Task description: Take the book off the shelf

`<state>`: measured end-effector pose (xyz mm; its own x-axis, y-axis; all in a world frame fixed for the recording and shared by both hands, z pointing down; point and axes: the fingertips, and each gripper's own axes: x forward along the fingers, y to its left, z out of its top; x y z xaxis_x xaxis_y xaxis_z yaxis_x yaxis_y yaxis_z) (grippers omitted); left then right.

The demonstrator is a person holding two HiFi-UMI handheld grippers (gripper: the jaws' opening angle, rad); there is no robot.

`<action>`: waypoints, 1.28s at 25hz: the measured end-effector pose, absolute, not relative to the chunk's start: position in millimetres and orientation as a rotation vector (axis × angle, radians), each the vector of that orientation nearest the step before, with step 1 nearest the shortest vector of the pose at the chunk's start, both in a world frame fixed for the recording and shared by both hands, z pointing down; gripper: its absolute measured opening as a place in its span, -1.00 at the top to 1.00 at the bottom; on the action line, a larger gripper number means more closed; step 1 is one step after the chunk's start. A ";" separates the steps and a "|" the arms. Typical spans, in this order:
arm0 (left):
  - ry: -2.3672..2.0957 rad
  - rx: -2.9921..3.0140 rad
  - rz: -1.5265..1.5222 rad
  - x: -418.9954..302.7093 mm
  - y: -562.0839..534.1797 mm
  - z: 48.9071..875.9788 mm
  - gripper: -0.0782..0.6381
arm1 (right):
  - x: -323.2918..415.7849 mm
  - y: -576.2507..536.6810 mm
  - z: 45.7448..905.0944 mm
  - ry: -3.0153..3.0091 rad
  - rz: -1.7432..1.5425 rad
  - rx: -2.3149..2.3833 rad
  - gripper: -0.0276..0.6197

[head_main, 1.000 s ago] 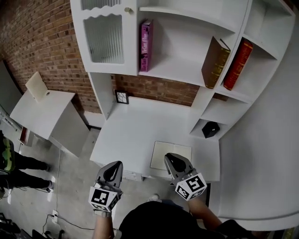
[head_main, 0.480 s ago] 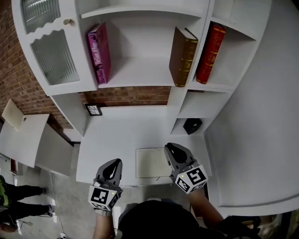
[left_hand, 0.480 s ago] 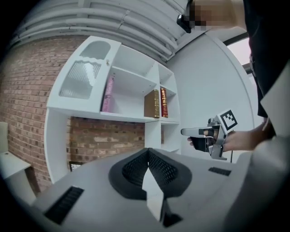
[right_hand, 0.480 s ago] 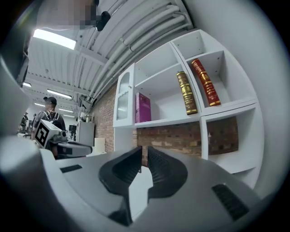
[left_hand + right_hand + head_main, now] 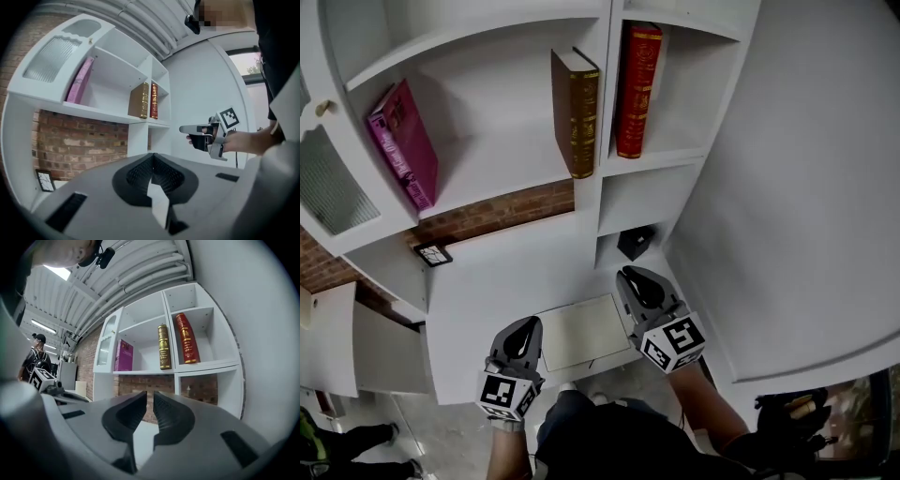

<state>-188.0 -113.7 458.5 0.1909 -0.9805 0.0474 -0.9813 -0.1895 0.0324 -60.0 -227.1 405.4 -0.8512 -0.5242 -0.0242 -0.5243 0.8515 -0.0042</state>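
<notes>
1. Three books stand on the white shelf, and the task does not say which one is meant.
   - The brown book [image 5: 577,112] stands upright just left of the upright divider [image 5: 603,202].
   - The red book [image 5: 637,89] is just right of that divider, in the next compartment, tilted a little.
   - The pink book [image 5: 403,145] leans well to the left of the divider, at the far end of the brown book's compartment.
2. The left gripper [image 5: 528,326] is closed, its jaw tips meeting with nothing between them. It hangs low, well below the divider and to its left.
3. The right gripper [image 5: 630,277] is also closed and empty. It hangs below the foot of the divider and no book is within its reach yet.
4. Handling, as a judgement: all three look like hardbacks, so they should be stiff and not fragile. The thick brown one is probably the heaviest. The covers look smooth and the gilded spines may slip under the pads.
5. Where to hold, as a judgement:
   - Pinch across the thickness, one jaw on each cover, near the spine at about mid-height.
   - The jaws must open wide first.
6. The brown book has little room on its divider side, so a jaw may not fit there until the book is tipped or drawn forward. The pink and red books have a freer side.
7. A one-sided or high grip could let the book swing or slide out.
</notes>
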 end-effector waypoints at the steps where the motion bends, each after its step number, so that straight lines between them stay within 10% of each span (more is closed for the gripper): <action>1: -1.944 2.390 0.031 -185.2 -120.9 457.3 0.76 | -56.4 -233.2 402.3 2.988 0.006 -0.875 0.82; 32: -1.503 2.730 -0.067 -169.8 -292.9 449.7 0.76 | -80.9 -410.2 291.8 2.788 0.217 -1.398 0.08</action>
